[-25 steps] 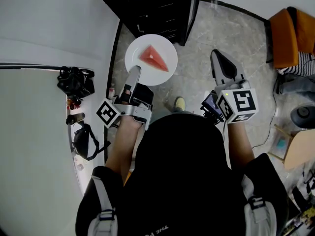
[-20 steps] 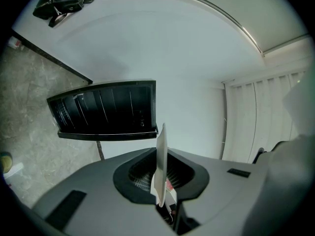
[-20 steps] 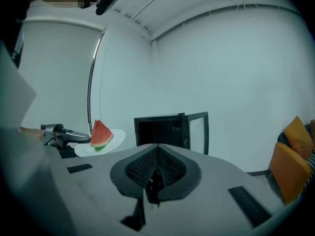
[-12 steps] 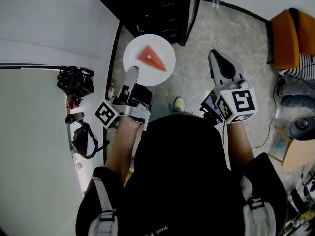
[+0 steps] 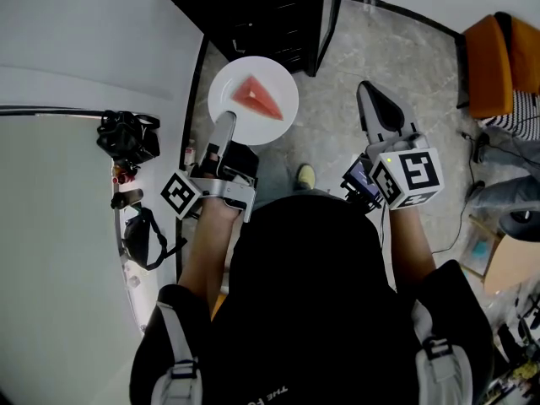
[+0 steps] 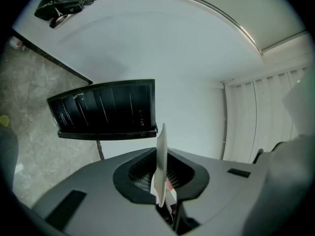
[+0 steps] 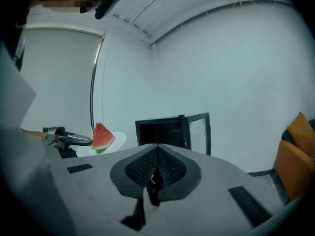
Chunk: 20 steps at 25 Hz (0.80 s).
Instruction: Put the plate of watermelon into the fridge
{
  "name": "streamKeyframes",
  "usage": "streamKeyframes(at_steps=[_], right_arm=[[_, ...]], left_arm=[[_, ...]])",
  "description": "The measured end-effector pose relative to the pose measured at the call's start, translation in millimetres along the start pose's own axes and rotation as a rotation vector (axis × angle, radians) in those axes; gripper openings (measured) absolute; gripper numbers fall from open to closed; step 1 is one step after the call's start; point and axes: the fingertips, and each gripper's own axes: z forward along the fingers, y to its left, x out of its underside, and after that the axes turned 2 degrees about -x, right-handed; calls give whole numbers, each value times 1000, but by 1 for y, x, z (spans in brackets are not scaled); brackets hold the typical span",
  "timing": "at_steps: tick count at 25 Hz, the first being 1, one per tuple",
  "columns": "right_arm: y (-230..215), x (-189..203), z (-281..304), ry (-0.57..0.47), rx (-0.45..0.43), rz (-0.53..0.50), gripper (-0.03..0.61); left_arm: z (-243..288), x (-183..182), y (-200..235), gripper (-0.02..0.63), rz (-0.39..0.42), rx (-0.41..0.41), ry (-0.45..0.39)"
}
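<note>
The plate (image 5: 278,123) with its watermelon wedge (image 5: 257,98) is in the air, not yet in the fridge (image 5: 253,11). The left gripper (image 5: 224,127) carries it, its jaws clamped on the plate's near rim. In the left gripper view the plate (image 6: 161,166) shows edge-on between those jaws, with the dark, shelved fridge cavity (image 6: 106,109) directly beyond it. From the head view the plate reaches forward from the gripper, in line with the gripper's long axis, and its far rim overlaps the lower front edge of the fridge. The fridge therefore lies straight ahead of the plate, and I judge the coming move to be a level push along that same line into the opening. The wedge lies near the plate's middle, its long side slanting from far left to near right. In the right gripper view it (image 7: 102,135) stands with its red point up and green rind down on the plate, so a tilt could slide or tip it. The fridge door (image 5: 332,15) stands open at the fridge's right edge, seen edge-on and clear of the plate's path. The right gripper (image 5: 371,98) hangs over the floor (image 5: 396,49) to the right of the plate, jaws together with nothing between them. It is the one nearer the door, while the left alone has the plate.
</note>
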Motion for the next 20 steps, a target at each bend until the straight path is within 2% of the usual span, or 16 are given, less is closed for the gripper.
streamKeyframes(at_steps=[20], right_arm=[[5, 6, 6, 13, -11, -32, 11]], left_arm=[[-3, -5, 3, 41, 12, 5, -16]])
